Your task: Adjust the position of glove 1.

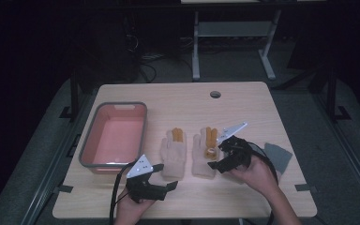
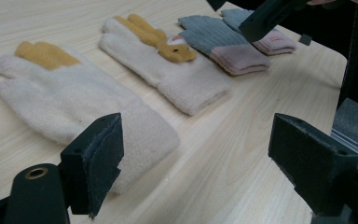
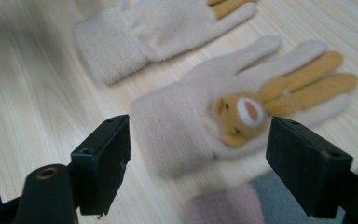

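No brand, label or writing could be read on anything on the table. Two cream gloves lay side by side on the wooden table [image 1: 243,101], cuffs toward the person: the left cream glove [image 1: 173,152], with yellow-orange fingers, and the right cream glove [image 1: 205,150], which carried a small bear-face patch [image 3: 239,116] below its orange fingers. Two grey gloves with pink cuffs [image 2: 228,44] lay just beyond the cream pair in the left gripper view; in the high view one grey glove [image 1: 278,156] showed near the table's right edge. One pink tub with a grey rim [image 1: 114,136] stood to the left of the gloves.

The left gripper [image 1: 161,176] hovered near the cuff of the left cream glove, jaws wide apart and holding nothing. The right gripper [image 1: 218,154] hung over the cuff end of the right cream glove, jaws likewise spread, with the bear-face patch between them in its own view.
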Motion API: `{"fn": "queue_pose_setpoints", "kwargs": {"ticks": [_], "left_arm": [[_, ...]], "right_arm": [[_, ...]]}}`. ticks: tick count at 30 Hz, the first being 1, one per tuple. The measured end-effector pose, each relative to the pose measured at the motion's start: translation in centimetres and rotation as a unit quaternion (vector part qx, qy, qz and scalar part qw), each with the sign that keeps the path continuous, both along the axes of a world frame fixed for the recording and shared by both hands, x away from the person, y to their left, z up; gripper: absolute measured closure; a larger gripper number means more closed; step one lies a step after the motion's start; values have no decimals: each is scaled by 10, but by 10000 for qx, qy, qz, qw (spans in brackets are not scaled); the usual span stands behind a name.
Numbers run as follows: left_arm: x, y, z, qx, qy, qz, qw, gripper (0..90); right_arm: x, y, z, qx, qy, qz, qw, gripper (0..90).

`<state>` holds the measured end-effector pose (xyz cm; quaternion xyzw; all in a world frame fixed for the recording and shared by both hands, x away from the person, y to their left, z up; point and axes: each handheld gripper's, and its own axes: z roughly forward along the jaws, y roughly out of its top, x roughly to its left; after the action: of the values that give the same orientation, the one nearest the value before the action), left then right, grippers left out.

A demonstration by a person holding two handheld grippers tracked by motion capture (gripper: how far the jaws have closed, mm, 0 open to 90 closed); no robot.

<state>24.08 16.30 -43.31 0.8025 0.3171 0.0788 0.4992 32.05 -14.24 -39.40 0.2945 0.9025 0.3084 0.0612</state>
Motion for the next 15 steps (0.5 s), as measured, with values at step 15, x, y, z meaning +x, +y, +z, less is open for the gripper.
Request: {"fn": "queue_pose_setpoints", "kwargs": {"ticks": [15], "left_arm": [[-1,-4,0,26,-34,-82,10000,180]], "right_arm": [[33,22,-4,-425,246,28,9988,266]]}}
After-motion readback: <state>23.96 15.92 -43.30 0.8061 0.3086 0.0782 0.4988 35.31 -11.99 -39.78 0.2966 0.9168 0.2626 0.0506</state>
